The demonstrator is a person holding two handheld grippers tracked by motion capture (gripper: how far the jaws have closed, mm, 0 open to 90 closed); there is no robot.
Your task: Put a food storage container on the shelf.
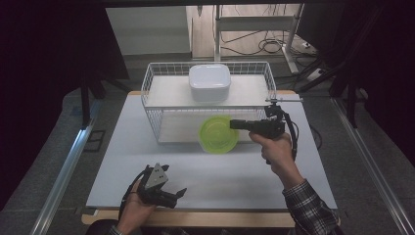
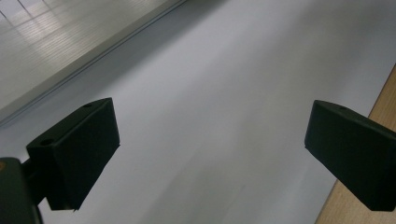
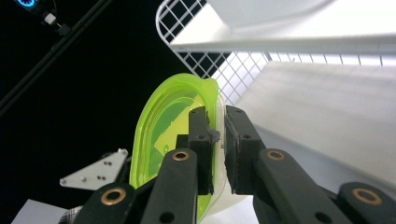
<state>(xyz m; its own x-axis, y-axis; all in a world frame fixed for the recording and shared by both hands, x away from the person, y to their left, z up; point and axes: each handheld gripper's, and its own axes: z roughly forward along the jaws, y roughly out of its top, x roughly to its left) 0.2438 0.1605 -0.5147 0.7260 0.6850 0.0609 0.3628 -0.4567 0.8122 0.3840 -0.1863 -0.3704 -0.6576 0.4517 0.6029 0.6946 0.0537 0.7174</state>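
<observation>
On white table (image 1: 205, 171), wire rack (image 1: 208, 100), green bowl (image 1: 219, 134)

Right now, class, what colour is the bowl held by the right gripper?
Translucent lime green bowl, clearest in the right gripper view.

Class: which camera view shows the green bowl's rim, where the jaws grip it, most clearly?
The right gripper view: the green bowl sits close up, its rim pinched between the right gripper jaws. The high view shows the whole bowl, small, before the wire rack. The left gripper view faces the table.

The white bowl (image 3: 266, 11) is cut off by the right gripper view's top edge.
</observation>
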